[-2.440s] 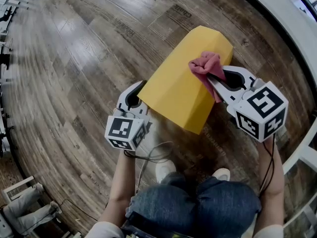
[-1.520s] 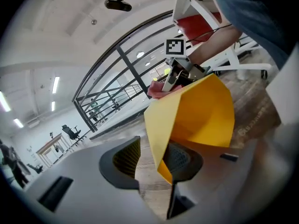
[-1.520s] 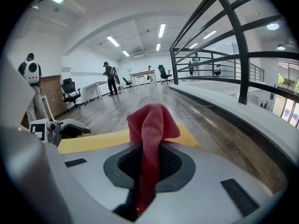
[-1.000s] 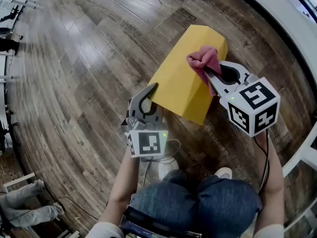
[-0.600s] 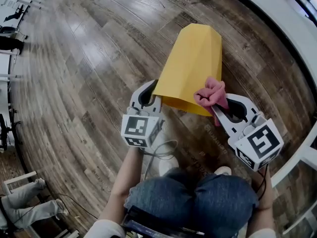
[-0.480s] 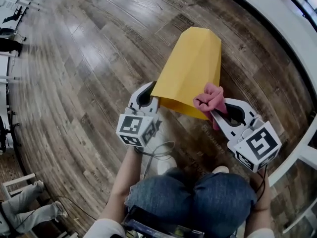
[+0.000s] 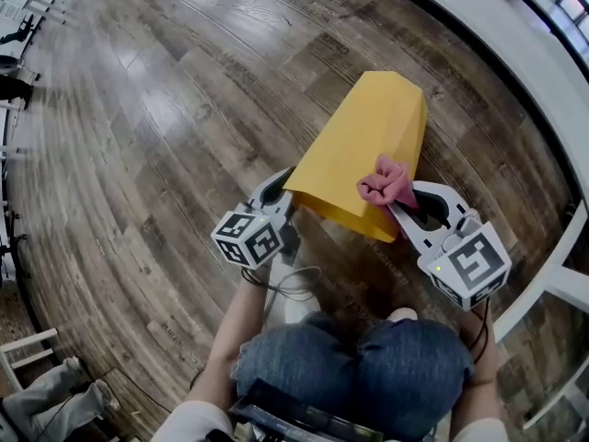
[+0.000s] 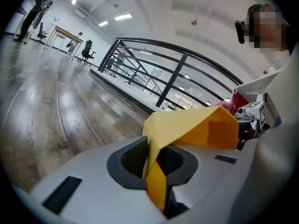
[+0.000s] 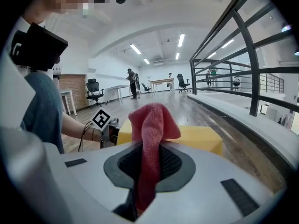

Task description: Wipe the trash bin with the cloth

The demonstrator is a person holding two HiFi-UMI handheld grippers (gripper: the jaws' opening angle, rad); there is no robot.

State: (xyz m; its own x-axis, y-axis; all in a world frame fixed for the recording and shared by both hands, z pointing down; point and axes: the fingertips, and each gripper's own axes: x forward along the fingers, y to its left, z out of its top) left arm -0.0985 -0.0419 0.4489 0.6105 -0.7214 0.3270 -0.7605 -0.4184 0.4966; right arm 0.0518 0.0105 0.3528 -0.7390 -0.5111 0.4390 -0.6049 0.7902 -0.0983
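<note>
Since the earlier frames the cloth [image 7: 386,182] has come down the side of the trash bin [image 7: 363,136], from the far half to just by the near rim. The bin's closed end has swung a bit to the right.

Left gripper [image 8: 153,157]: jaws are nearly together and pinching the bin's thin yellow wall at the rim. The wall is running edge-on between the pads. With it we're holding the bin tipped over, mouth toward us and closed end pointing away over the wooden floor [image 7: 166,136]. We can't tell whether the far end is touching the floor.

Right gripper [image 9: 149,155]: jaws are closed on the cloth. A bunched pink fold is sticking out past the tips, and in the head view it is pressing against the bin's side at the right corner of the rim.

The two grippers are sitting on opposite sides of the bin mouth, left one at the left corner, with the bin wall between them.

Around it:
- A white curb [image 7: 515,53] and a black railing [image 8: 174,80] are running along the right, near the bin's far end.
- Our knees [image 7: 359,371] are sitting just below the mouth.
- A cable [image 7: 293,284] is looping down from the left gripper in front of them.
</note>
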